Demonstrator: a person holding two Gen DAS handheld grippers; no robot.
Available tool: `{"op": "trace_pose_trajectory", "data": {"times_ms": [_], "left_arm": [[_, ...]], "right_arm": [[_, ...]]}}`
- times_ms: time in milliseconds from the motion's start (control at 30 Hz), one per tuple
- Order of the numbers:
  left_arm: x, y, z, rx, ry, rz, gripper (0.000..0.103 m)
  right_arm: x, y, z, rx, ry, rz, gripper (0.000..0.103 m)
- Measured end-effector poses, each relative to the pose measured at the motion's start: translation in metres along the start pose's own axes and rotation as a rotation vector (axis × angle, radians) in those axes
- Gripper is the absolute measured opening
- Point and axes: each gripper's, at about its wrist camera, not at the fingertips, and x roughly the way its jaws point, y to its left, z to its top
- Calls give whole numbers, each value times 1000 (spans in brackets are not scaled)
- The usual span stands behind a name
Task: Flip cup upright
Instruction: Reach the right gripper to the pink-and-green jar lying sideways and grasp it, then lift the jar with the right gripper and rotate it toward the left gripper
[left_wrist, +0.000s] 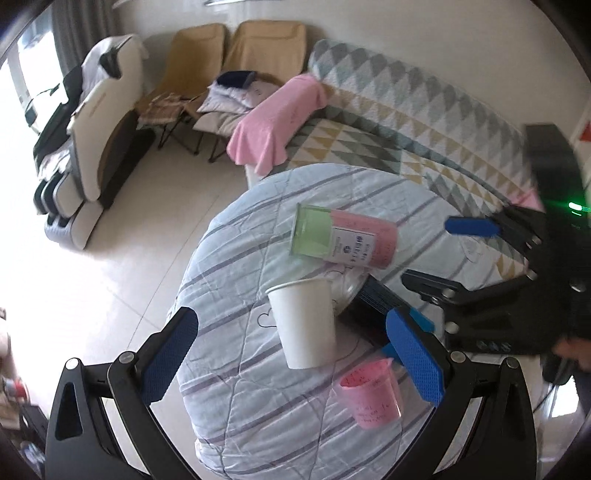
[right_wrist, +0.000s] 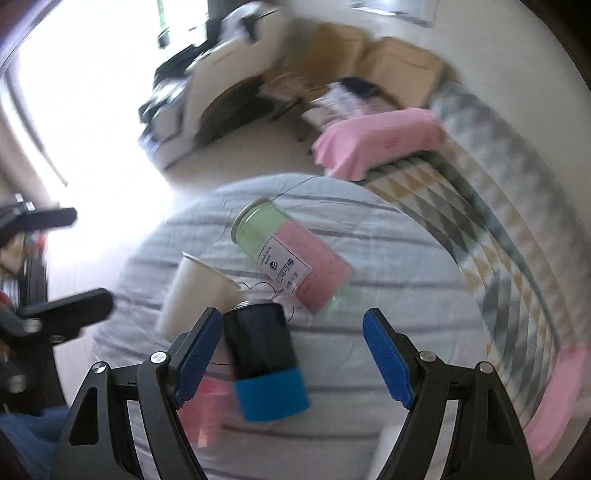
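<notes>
A white paper cup (left_wrist: 303, 324) lies tilted on the striped quilt, mouth toward the back left; it also shows in the right wrist view (right_wrist: 195, 288). A green and pink jar (left_wrist: 343, 236) lies on its side behind it, also seen in the right wrist view (right_wrist: 291, 262). A dark cup with a blue band (right_wrist: 264, 360) lies between my right fingers. A small pink measuring cup (left_wrist: 371, 397) stands near the front. My left gripper (left_wrist: 295, 354) is open around the paper cup's base, not touching. My right gripper (right_wrist: 291, 358) is open and empty; it shows in the left wrist view (left_wrist: 439, 258).
The objects rest on a round table covered by a striped quilt (left_wrist: 258, 406). A patterned sofa (left_wrist: 424, 122) with a pink towel (left_wrist: 277, 118) stands behind. Folding chairs (left_wrist: 229, 66) and a massage chair (left_wrist: 88, 140) stand at the back left on the tiled floor.
</notes>
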Motion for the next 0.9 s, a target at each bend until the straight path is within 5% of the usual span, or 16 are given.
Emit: {"op": "trace_pose_trajectory", "data": {"times_ms": [267, 567, 733, 900], "left_arm": [[29, 22, 8, -91, 31, 13, 103], [50, 35, 11, -93, 81, 9, 103], [57, 34, 13, -86, 96, -9, 103], [61, 20, 23, -62, 87, -46, 103]], "right_arm": [[70, 14, 48, -325, 150, 65, 80], [135, 26, 76, -461, 350, 112, 80], [148, 26, 79, -457, 376, 135, 78], [132, 0, 79, -253, 306, 173, 77]]}}
